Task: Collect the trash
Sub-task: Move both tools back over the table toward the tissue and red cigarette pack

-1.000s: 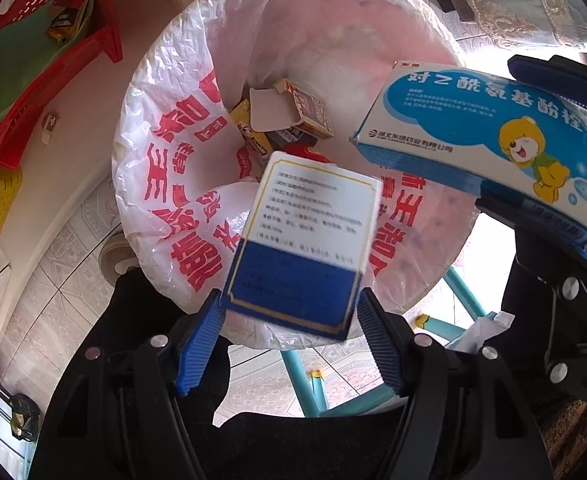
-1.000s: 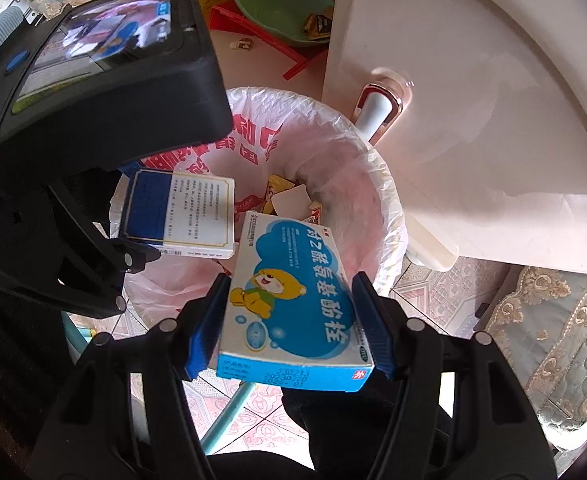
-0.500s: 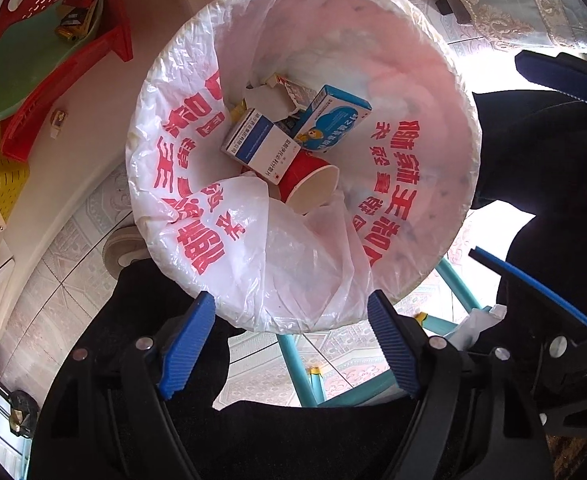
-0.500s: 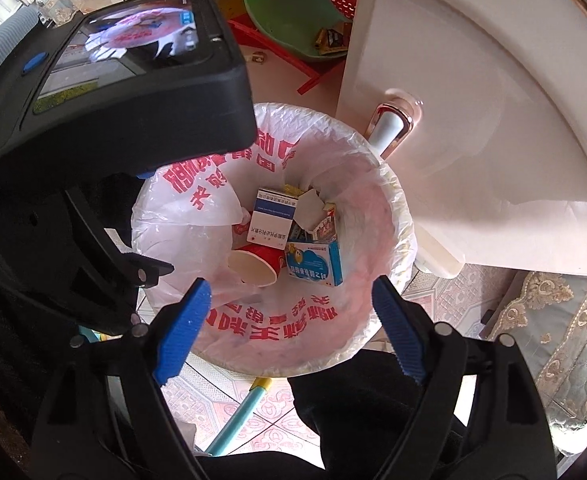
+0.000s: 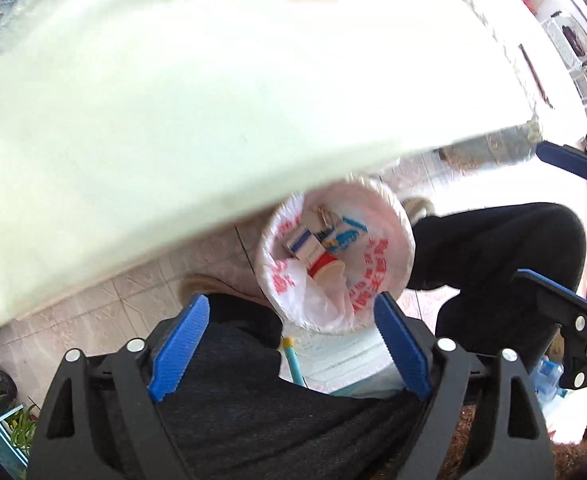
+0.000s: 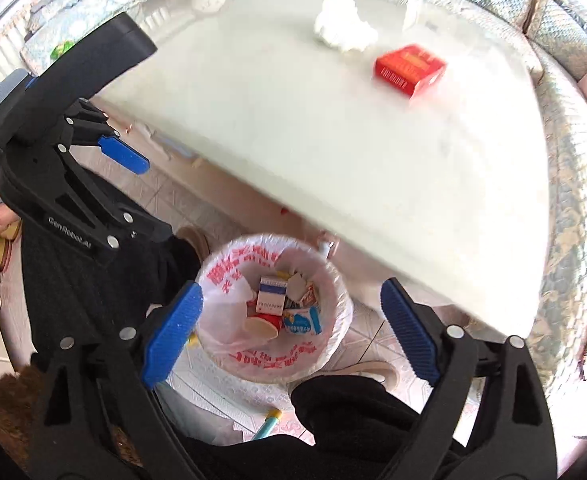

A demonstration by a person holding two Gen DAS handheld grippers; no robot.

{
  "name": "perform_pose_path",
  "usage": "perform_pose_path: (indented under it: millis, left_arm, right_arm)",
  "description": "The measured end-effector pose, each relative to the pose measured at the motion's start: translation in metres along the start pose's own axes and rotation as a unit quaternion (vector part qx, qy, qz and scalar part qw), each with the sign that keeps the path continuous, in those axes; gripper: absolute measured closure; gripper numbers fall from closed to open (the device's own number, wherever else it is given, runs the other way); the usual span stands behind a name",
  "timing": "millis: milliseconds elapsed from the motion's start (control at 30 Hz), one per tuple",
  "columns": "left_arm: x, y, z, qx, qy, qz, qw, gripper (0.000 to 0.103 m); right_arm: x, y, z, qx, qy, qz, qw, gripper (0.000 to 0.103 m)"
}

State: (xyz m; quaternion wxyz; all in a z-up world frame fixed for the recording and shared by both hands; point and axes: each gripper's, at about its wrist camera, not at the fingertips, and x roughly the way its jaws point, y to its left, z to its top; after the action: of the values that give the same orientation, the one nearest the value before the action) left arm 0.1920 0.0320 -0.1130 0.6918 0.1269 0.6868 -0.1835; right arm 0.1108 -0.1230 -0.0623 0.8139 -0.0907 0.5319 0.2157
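Two pieces of trash left on the table, both grippers empty.

The red box [image 6: 410,69] and crumpled tissue [image 6: 343,23] lie far across the table [image 6: 293,128], well apart from the lined bin [image 6: 274,308] on the floor; the left gripper [image 5: 289,354] and right gripper [image 6: 289,334], jaws wide, could nudge either away.

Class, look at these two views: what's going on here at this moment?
A person holds two empty, open grippers, left gripper and right gripper, above a bag-lined white trash bin. Inside lie a blue-and-white box, a cartoon-printed blue box and a red paper cup. A red box and a crumpled white tissue remain on the pale tabletop.
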Motion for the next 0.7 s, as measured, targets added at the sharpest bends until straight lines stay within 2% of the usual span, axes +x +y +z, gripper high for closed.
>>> perform_pose_path:
  millis: [167,267,333,500,600,700]
  left_arm:
    - [-0.099,0.016,0.047,-0.040,-0.070,0.023,0.9965,0.014]
    - [-0.141,0.024,0.072,-0.064,-0.092,0.022,0.9935,0.012]
    - [-0.162,0.025,0.089,-0.063,-0.102,0.034,0.9922,0.012]
    - [-0.184,0.023,0.125,-0.057,-0.108,0.058,0.9908,0.012]
    - [-0.180,0.022,0.147,-0.046,-0.097,0.058,0.9926,0.012]
    - [-0.169,0.023,0.165,-0.037,-0.088,0.065,0.9933,0.012]
  right_arm:
    - [-0.065,-0.023,0.058,0.020,-0.060,-0.021,0.998,0.008]
    - [-0.087,-0.042,0.090,0.053,-0.077,-0.012,0.996,0.007]
    - [-0.097,-0.056,0.109,0.081,-0.088,-0.008,0.993,0.007]
    - [-0.105,-0.087,0.147,0.131,-0.099,-0.013,0.986,0.007]
    - [-0.103,-0.104,0.163,0.155,-0.098,0.000,0.983,0.007]
    - [-0.095,-0.117,0.175,0.169,-0.096,-0.005,0.981,0.007]
